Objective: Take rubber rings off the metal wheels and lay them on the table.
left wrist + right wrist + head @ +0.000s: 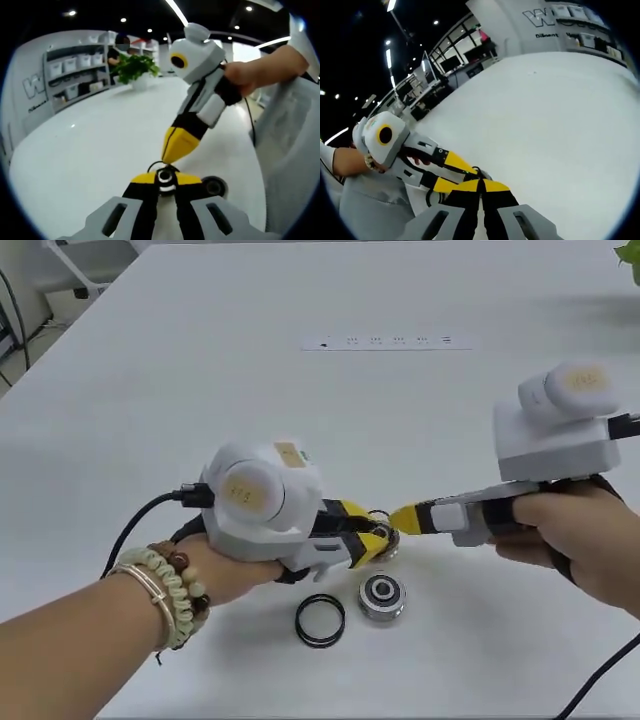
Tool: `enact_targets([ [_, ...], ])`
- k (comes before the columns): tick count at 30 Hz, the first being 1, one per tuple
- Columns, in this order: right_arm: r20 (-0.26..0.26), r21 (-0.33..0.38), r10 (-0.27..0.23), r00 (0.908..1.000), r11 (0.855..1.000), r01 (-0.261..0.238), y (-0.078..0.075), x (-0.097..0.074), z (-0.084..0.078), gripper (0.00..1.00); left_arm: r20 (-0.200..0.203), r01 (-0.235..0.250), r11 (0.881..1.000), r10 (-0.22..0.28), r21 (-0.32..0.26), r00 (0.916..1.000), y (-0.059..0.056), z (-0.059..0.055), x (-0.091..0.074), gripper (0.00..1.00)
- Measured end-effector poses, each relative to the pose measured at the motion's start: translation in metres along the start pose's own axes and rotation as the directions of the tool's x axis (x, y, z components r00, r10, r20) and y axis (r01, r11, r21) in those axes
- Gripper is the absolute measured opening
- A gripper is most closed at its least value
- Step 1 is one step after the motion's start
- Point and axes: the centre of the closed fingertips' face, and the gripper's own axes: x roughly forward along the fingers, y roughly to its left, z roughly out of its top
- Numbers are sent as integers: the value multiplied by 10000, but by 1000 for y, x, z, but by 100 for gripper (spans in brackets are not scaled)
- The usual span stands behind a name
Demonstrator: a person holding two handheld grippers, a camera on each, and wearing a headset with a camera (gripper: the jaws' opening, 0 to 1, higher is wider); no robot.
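Note:
My left gripper (378,538) (166,182) is shut on a small metal wheel (389,547) (165,175), held just above the white table (200,360). From the right, my right gripper (398,519) (481,184) meets it tip to tip, its jaws shut on the thin black rubber ring (151,166) (476,170) that loops out at the wheel's edge. In the left gripper view the right gripper (168,158) comes down from above. On the table near me lie a loose black rubber ring (320,620) and a bare metal wheel (382,597) (215,186), side by side.
A flush socket strip (385,340) sits in the table farther back. A potted plant (135,67) stands at the table's far end, with shelves (75,75) behind it. Cables (140,525) trail from both grippers toward me.

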Motion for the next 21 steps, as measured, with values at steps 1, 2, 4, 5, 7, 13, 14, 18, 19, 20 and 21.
enact_targets([
  [1, -69, -97, -48, 10000, 9999, 47, 0, 0, -1, 0, -20, 9, 10000, -9, -23, 10000, 0, 0, 0, 14],
  [2, -81, -104, -53, 10000, 9999, 52, 0, 1, -2, 0, -41, 54, 10000, -55, -7, 10000, -1, 0, 0, 15],
  [4, -87, -69, -42, 10000, 10000, 41, 0, 1, -2, 0, -105, 147, 9999, -146, 49, 9998, -2, 0, 0, 17],
  [5, -82, -42, -36, 10000, 10000, 36, 0, 0, -1, 0, -156, 192, 9998, -191, 69, 9997, -2, 0, 0, 17],
  [7, -79, -86, -50, 10000, 10000, 49, 0, 0, -1, 0, -217, 263, 9997, -262, 20, 9994, -2, 2, -2, 17],
  [13, -13, -90, -55, 10000, 9999, 55, 0, -1, 1, 0, 90, 314, 9993, -316, 210, 9995, -4, 19, -8, 20],
  [14, 0, -81, -48, 10000, 10000, 48, 1, -2, 1, 0, 216, 354, 9991, -359, 225, 9991, -5, 24, -9, 21],
  [18, 63, -72, -25, 10000, 10000, 26, 2, -3, 3, 0, 444, 327, 9984, -348, 472, 9984, -6, 36, -16, 26],
  [19, 90, -65, -11, 10000, 10000, 11, 2, -4, 3, 0, 511, 316, 9984, -340, 468, 9981, -5, 40, -18, 27],
  [20, 106, -64, -1, 9999, 10000, 1, 3, -4, 4, 0, 589, 331, 9986, -354, 401, 9976, -5, 43, -20, 29],
  [21, 121, -60, 5, 9999, 10000, -4, 3, -4, 4, 0, 634, 359, 9985, -384, 404, 9972, -5, 44, -21, 31],
])
